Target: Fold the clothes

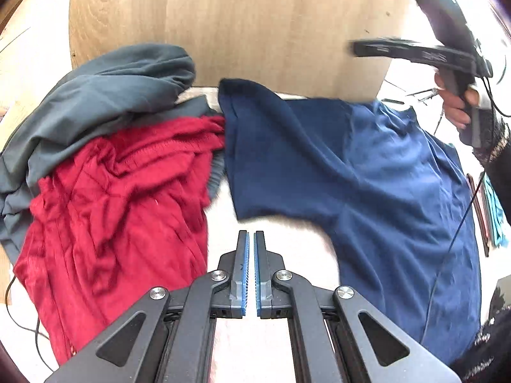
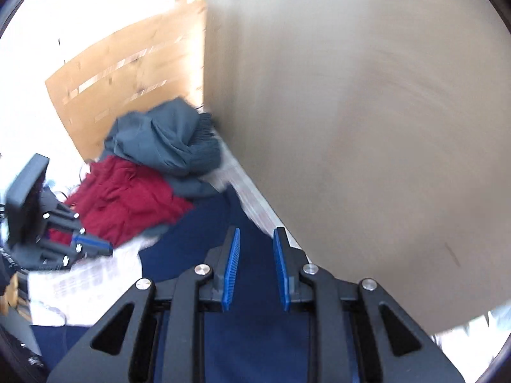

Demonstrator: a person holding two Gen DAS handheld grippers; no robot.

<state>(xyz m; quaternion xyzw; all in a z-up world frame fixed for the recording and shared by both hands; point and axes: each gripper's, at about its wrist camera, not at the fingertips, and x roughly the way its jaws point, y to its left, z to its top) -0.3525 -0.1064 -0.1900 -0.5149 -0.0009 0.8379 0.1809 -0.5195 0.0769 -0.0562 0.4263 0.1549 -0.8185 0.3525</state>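
the left gripper (image 1: 250, 239) hovers nearly closed and empty, just short of the navy shirt (image 1: 319, 166) spread on the tabletop (image 1: 274, 223). the right gripper (image 2: 255, 239) hangs partly open, empty, over that shirt. red garment (image 1: 121, 198) and grey garment (image 1: 105, 95) lie piled leftward.

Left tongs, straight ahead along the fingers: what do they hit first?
Most likely the lower hem edge of the navy t-shirt, just beyond the left tongs, which are nearly shut and empty. A strip of bare table lies between; the height above it is unclear.
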